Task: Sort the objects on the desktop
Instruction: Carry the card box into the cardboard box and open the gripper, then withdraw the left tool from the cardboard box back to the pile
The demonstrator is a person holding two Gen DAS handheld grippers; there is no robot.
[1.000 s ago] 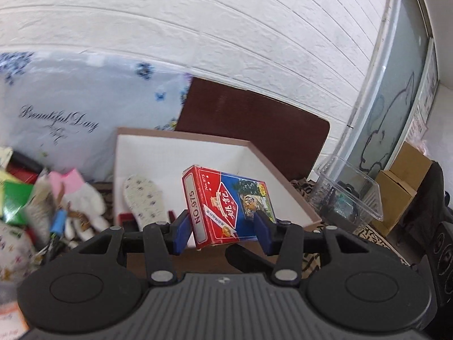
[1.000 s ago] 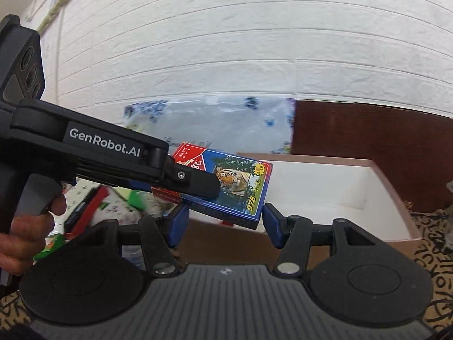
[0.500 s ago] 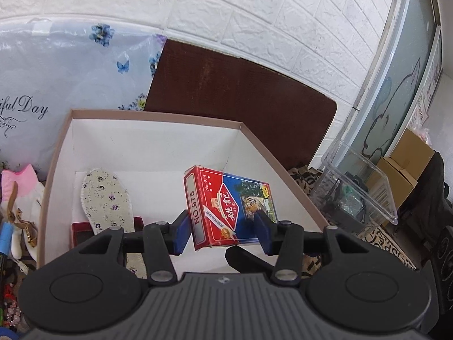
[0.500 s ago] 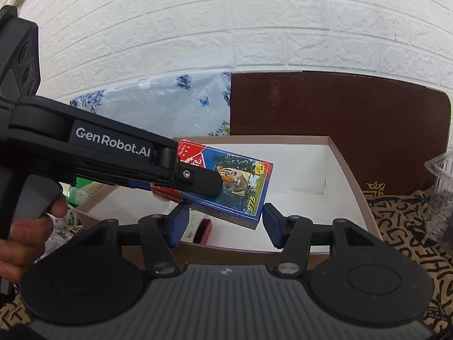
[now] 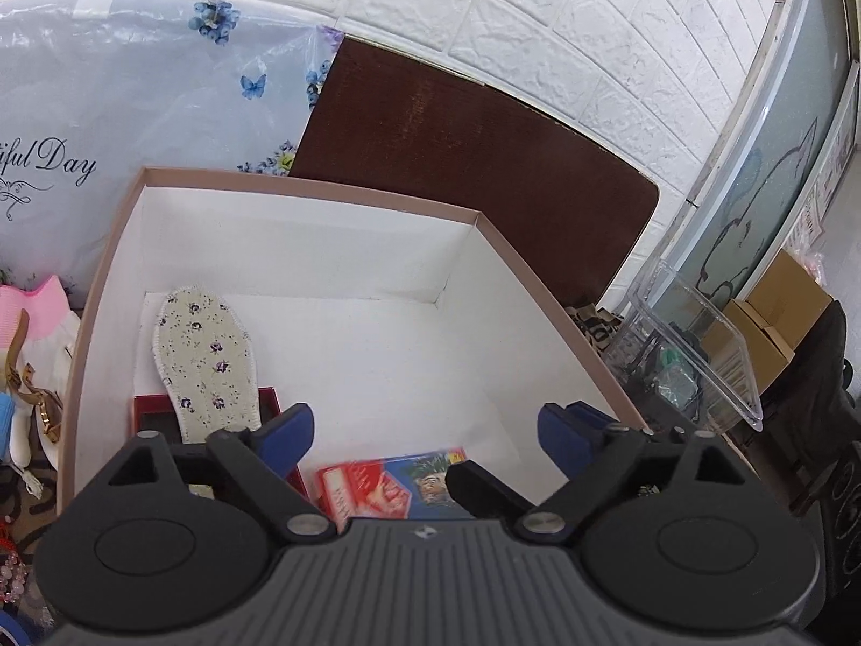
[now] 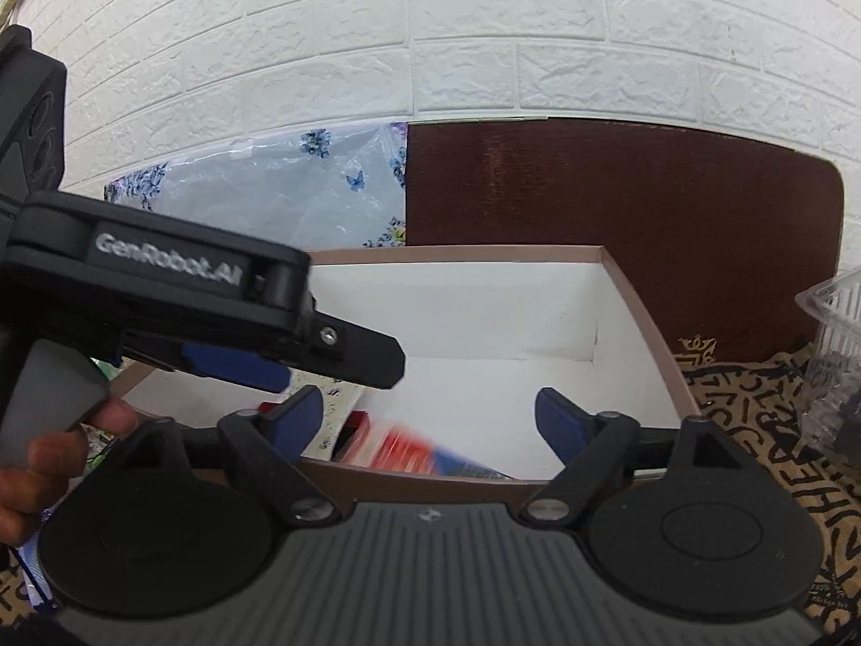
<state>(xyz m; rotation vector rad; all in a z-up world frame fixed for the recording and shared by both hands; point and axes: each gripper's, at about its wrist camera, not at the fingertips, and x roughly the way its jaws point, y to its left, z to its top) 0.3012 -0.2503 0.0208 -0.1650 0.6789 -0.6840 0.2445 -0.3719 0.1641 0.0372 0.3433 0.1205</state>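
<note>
Left wrist view: the left gripper [image 5: 425, 422] hangs over the near part of an open cardboard box [image 5: 301, 191] with pink-brown rim and white inside. Its jaws stand wide apart with nothing between them. Below them, on the box floor at the near edge, lies the card pack [image 5: 390, 487], red and blue, flat, partly hidden by the gripper body. To its left a flowered insole [image 5: 204, 360] lies lengthwise on top of a dark red tray [image 5: 156, 417], which sits in the near left corner of the box. Behind the box a dark brown board [image 5: 463, 161] leans on the white brick wall [image 5: 538, 16], with a blue-flowered plastic bag [image 5: 134, 107] to its left. Right of the box stands a clear plastic container [image 5: 694, 344]. Pink and white cloth items [image 5: 37, 312] lie on the bench left of the box.

Right wrist view: the right gripper [image 6: 428, 417] is held at the near rim of the same box [image 6: 635, 290], jaws wide apart and holding nothing. The card pack [image 6: 414, 449] shows as a blurred red and blue patch inside the box just past the near wall. The left gripper [image 6: 269, 344] reaches in from the left above the box, its blue pads apart, held by a hand [image 6: 43, 452]. A patterned cloth [image 6: 753, 409] covers the bench to the right.
</note>
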